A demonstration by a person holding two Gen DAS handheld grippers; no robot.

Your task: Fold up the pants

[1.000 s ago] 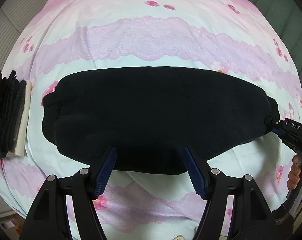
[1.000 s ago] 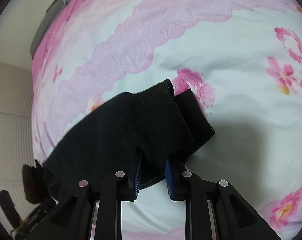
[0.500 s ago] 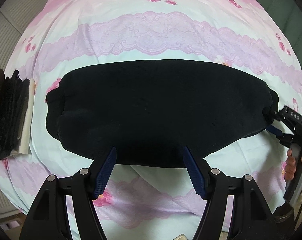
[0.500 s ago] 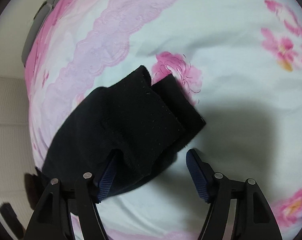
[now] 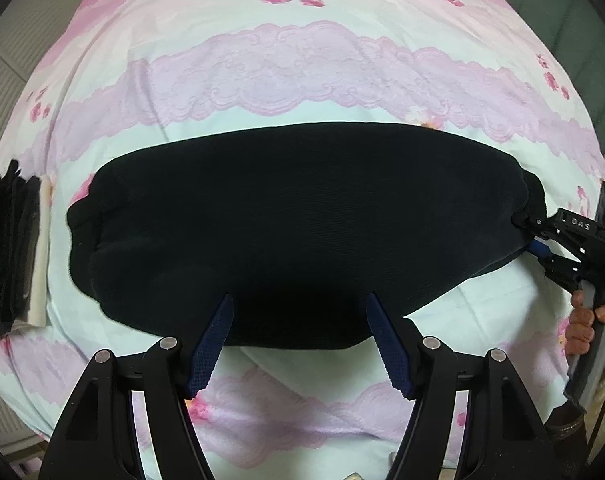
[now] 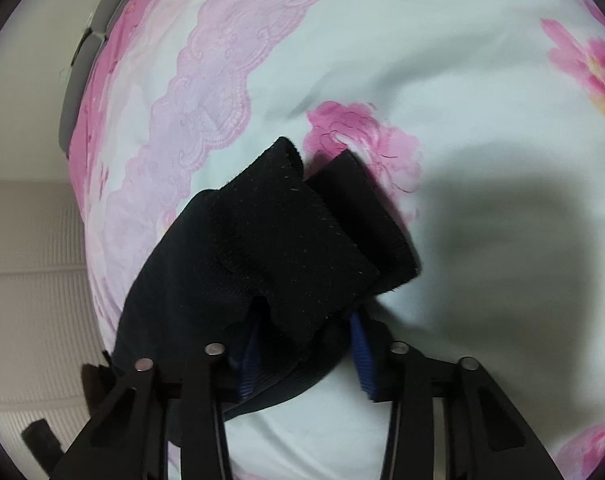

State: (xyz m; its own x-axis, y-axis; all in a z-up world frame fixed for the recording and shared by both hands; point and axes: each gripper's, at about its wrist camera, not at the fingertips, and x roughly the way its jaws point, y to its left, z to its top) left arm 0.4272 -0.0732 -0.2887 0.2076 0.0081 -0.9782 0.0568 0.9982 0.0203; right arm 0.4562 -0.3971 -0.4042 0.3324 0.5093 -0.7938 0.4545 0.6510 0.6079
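Black pants (image 5: 294, 232) lie flat across the flowery bed (image 5: 302, 64), left claw (image 5: 298, 344) spread wide above the near edge, right claw (image 6: 302, 344) parted around the cuffs, probably not pinching yet, so clamp both layers before lifting.

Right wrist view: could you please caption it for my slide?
Right tongs, open, straddle the end of the black pants on a floral pink bedsheet.
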